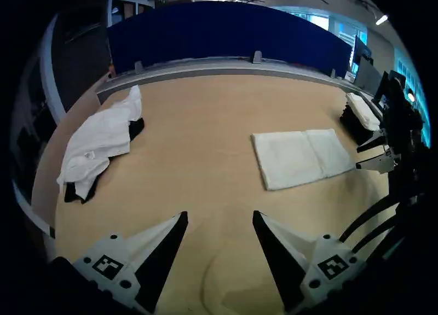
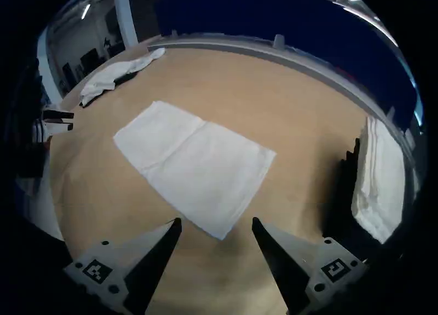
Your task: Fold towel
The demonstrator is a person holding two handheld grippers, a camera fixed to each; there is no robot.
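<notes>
The towel (image 2: 194, 164) lies flat on the counter (image 2: 295, 101), mid-frame in the right gripper view. It looks soft, light and limp, so a corner pinch should suit. Its near corner sits just ahead of the right gripper (image 2: 215, 220), whose fingers are spread and empty. The left gripper (image 1: 219, 213), likewise spread and empty, is well apart from it.

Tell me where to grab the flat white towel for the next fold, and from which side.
Take the towel by its near corner, the one ahead of the open right tool. Come in low from that side, one finger sliding under: it lies flat on the table, so only its thin edges offer a pinch.
</notes>
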